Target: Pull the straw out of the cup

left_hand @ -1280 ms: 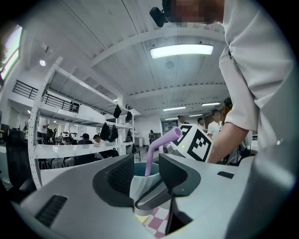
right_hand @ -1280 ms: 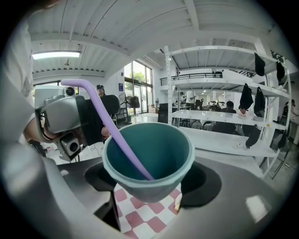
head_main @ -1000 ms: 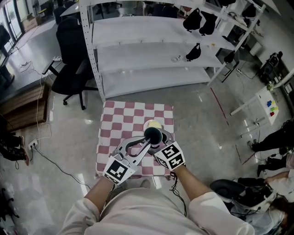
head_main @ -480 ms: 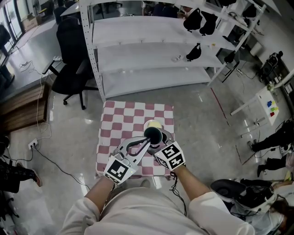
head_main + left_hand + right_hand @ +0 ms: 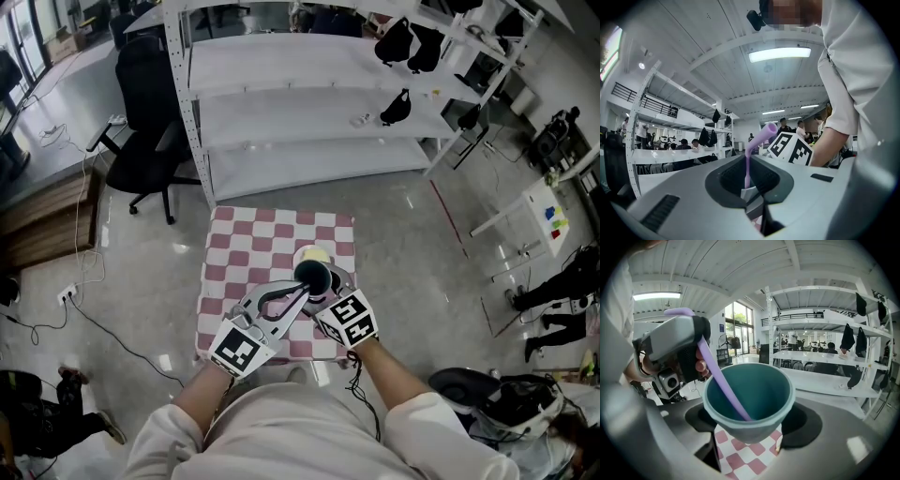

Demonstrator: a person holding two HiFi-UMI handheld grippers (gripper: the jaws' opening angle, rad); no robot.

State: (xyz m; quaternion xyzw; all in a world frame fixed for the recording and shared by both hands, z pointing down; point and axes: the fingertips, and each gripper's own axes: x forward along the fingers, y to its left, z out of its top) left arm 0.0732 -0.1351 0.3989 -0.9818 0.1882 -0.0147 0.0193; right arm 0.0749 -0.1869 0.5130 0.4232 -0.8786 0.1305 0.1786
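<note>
A teal cup [image 5: 764,394] sits between the jaws of my right gripper [image 5: 751,430], which is shut on its lower wall and holds it above the checked table [image 5: 244,248]. A purple bendy straw [image 5: 719,376] leans inside the cup, its bent top sticking out to the left. My left gripper [image 5: 747,185] reaches in from the left and its pads pinch the straw [image 5: 747,164] just below the bend. In the head view both grippers meet at the cup [image 5: 312,275] near the table's front edge, the left gripper [image 5: 300,292] at its left and the right gripper [image 5: 325,284] under it.
A pale round object [image 5: 313,253] lies on the table just behind the cup. White metal shelving [image 5: 309,103] stands beyond the table, with a black office chair [image 5: 145,103] to its left. My right gripper's marker cube [image 5: 790,147] shows behind the straw.
</note>
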